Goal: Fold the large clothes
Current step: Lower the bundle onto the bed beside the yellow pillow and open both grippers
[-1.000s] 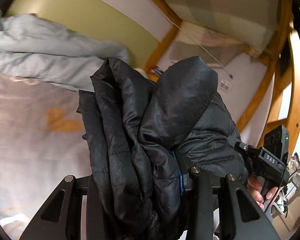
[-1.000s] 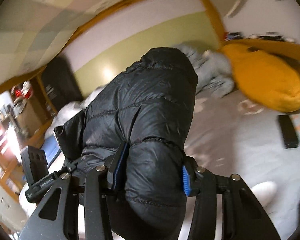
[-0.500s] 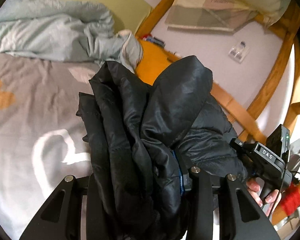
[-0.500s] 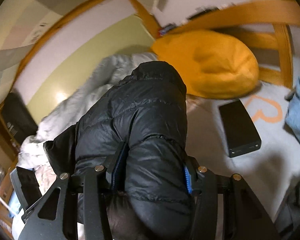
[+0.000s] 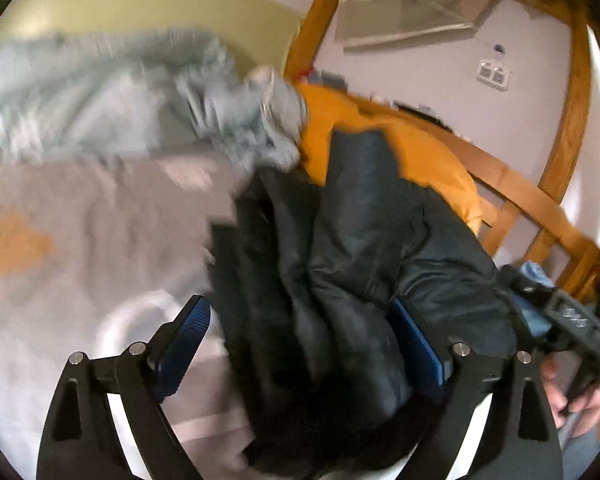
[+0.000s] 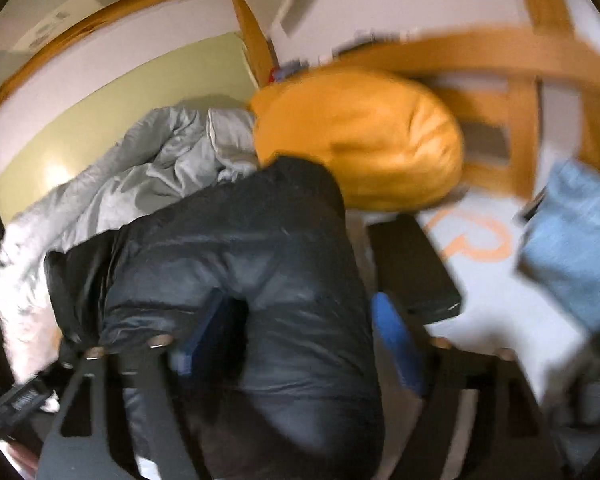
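A folded black puffer jacket (image 5: 340,272) fills the middle of the left wrist view and hangs over the grey bed sheet (image 5: 80,240). My left gripper (image 5: 300,336) is open wide, with the jacket lying loose between its blue pads. The same jacket (image 6: 240,272) shows in the right wrist view. My right gripper (image 6: 300,332) also stands open around the bundle, blurred by motion. The other gripper body (image 5: 568,320) shows at the right of the left wrist view.
An orange pillow (image 6: 360,140) and a crumpled grey duvet (image 6: 140,172) lie at the head of the bed. A black box (image 6: 412,264) and a light blue garment (image 6: 572,240) lie on the sheet. A wooden bed frame (image 5: 520,192) runs behind.
Both grippers have opened and let go of the jacket. The bundle has come down toward the bed near the orange pillow, and both views are blurred by movement.
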Demonstrator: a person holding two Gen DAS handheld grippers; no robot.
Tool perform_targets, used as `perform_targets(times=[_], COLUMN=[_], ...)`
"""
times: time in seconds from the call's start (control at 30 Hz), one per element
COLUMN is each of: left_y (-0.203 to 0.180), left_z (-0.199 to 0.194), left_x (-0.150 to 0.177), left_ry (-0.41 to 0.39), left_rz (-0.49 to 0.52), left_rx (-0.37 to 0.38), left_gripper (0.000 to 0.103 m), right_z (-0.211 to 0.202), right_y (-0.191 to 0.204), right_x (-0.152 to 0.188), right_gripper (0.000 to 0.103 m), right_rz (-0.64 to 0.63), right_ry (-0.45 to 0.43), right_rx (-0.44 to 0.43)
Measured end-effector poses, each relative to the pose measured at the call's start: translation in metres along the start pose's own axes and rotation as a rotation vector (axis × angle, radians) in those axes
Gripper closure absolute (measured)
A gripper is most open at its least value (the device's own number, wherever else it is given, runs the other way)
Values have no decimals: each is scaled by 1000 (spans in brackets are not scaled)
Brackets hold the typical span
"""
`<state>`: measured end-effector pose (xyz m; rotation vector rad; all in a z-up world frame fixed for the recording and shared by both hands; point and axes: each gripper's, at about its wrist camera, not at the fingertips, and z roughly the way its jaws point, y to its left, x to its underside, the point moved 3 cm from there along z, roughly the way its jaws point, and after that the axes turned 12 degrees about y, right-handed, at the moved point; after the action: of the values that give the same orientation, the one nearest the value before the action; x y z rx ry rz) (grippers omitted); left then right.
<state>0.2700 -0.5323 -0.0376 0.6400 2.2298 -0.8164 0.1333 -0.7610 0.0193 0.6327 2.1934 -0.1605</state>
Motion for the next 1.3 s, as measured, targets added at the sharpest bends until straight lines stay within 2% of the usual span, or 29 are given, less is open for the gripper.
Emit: perform_targets(times=[0.07,0.1,0.13,0.17,0.3,0.43,0.53,0.6,0.67,0.77,0.83,0.93,1.07,1.2,1.3], left_y=[-2,-4,-5,-5,5,23,38,47,57,76,90,102,120,138,141], left_z=[-28,-46,-64,-80,-159,-237,-274,-288,-295,-294,-288,-276,-259,-250,-256], left_x=[2,4,5,7,14,31,49,60,75,98,113,128,141,147,151], left_ry=[-46,-74,-104,-132,-186,-265,-284,-296,-297,-294,-280,-280,-276,-276,-308], left_rz=[63,98,127,140,124,148,157,171,181,160,149,169,188,127,116], left_rx=[-43,-67,-87,-98,-92,-163,-198,-225,-250,-250,-249,-296,-345,-361,-353], left_gripper=[10,8,0,0,0,0,0,0,0,0,0,0,0,0,0], right_z=[-23,-32,-46,-59,-117,-166,-192,-200,-206,-211,-204,-185,-160,-133,-112], right_y=[11,17,25,33,75,124,155,175,194,218,226,232,233,231,230], right_x=[3,4,5,5,12,29,52,69,88,124,146,169,184,191,197], right_gripper=[12,10,8,4,0,0,0,0,0,0,0,0,0,0,0], right_rz=[-40,-50,-55,-57,-66,-121,-146,-167,-213,-280,-279,-264,-250,-233,-208], right_ry=[-53,-69,-90,-110,-211,-253,-294,-289,-300,-358,-343,-310,-291,-282,-254], right_rx=[32,33,24,12,-64,-133,-131,-138,-127,-54,-60,-57,-15,29,65])
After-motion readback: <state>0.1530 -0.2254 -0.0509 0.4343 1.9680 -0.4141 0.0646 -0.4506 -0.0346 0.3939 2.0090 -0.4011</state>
